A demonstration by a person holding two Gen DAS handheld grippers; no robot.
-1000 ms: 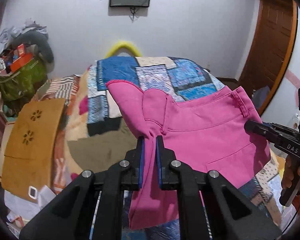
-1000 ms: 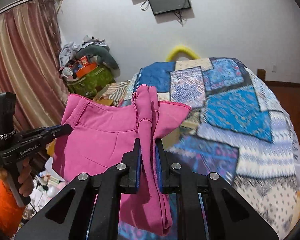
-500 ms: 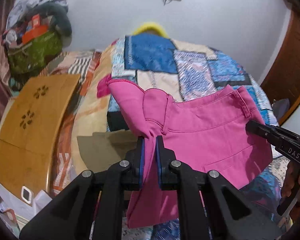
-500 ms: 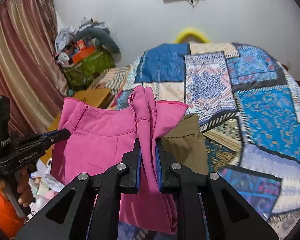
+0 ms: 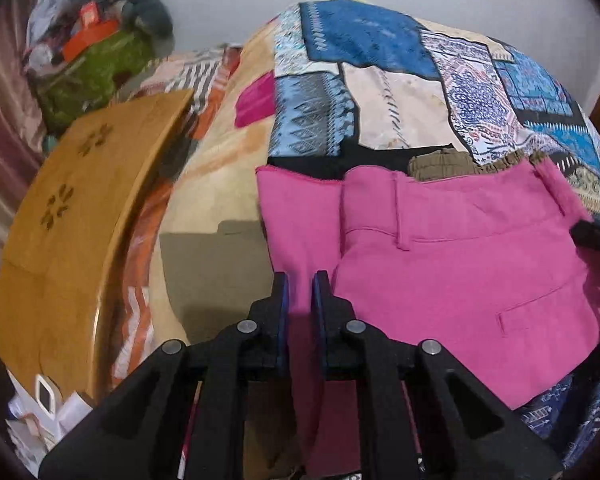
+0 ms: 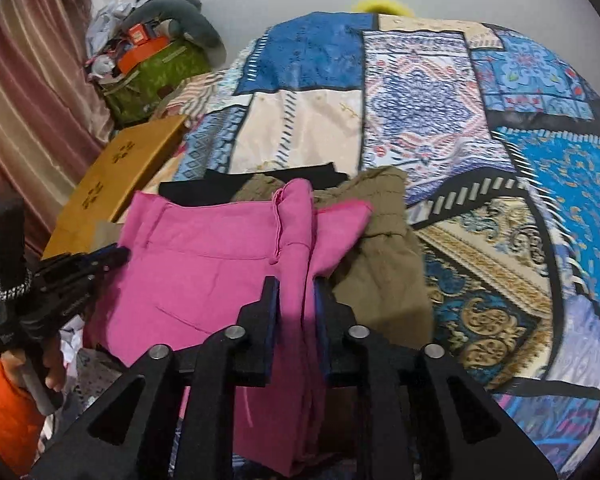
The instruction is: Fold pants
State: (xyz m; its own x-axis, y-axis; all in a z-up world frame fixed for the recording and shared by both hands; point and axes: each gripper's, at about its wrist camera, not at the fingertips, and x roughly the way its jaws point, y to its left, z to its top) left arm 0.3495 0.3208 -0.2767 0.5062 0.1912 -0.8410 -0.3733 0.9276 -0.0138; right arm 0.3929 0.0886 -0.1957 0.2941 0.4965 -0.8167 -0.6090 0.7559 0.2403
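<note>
The pink pants (image 5: 460, 272) hang spread between my two grippers, low over the near edge of the bed. My left gripper (image 5: 299, 280) is shut on one bunched end of the pants. My right gripper (image 6: 296, 286) is shut on the other bunched end (image 6: 296, 216); the pink cloth (image 6: 188, 276) stretches left from it to the left gripper (image 6: 112, 258). The right gripper's tip (image 5: 592, 236) shows at the right edge of the left wrist view. The waistband with belt loops faces up.
An olive-brown garment (image 6: 384, 248) and a black one (image 6: 228, 186) lie on the patchwork bedspread (image 6: 420, 120) under the pants. A tan wooden board (image 5: 72, 208) leans at the left of the bed. A green bag with clutter (image 6: 156, 68) stands by the wall.
Both grippers moved forward and down over the bed, carrying the pants. The pants now hang lower, over the olive garment, and both cameras tilt downward.
</note>
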